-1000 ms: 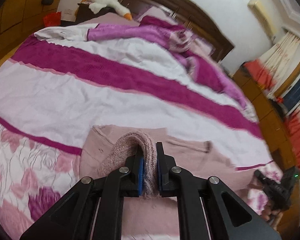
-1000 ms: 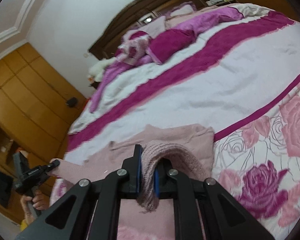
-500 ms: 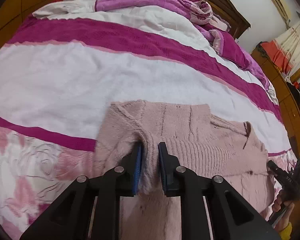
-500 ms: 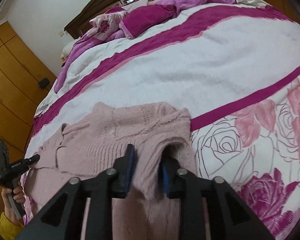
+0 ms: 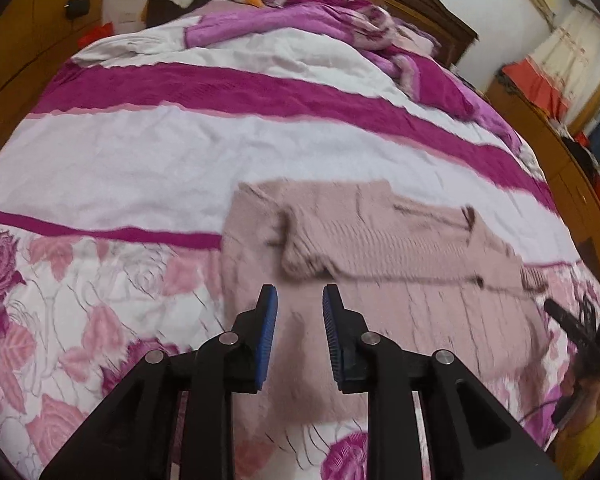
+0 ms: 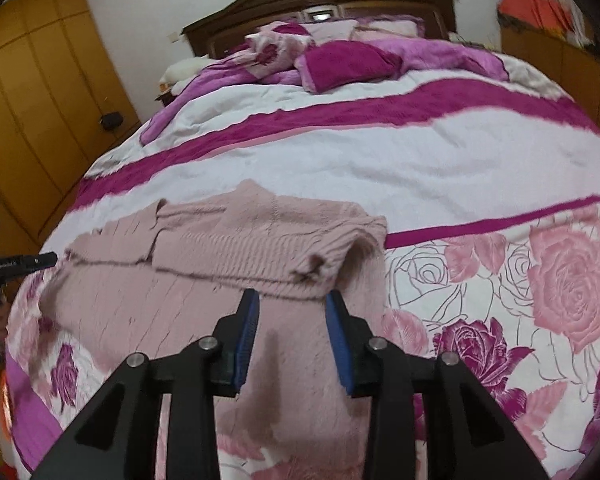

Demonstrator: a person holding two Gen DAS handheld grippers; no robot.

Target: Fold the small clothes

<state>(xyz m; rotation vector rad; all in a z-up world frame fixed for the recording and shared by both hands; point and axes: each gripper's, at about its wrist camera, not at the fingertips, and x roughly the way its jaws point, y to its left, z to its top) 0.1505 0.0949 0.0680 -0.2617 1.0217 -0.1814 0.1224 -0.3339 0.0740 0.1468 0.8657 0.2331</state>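
Now the pink sweater [image 5: 380, 248] lay folded on the bed [image 5: 180, 152]; the left claw [image 5: 299, 300] and right claw [image 6: 292, 300] both stood spread above it, gripping nothing.

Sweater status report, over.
Left gripper open, empty. Right gripper open, empty. Pink sweater lies folded over on the bedspread. Nothing in the way.

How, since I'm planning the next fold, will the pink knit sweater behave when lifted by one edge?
Probably floppy: the pink knit sweater lies limp, its folded edge slumped on the bedspread. Its fuzzy knit likely resists slipping.
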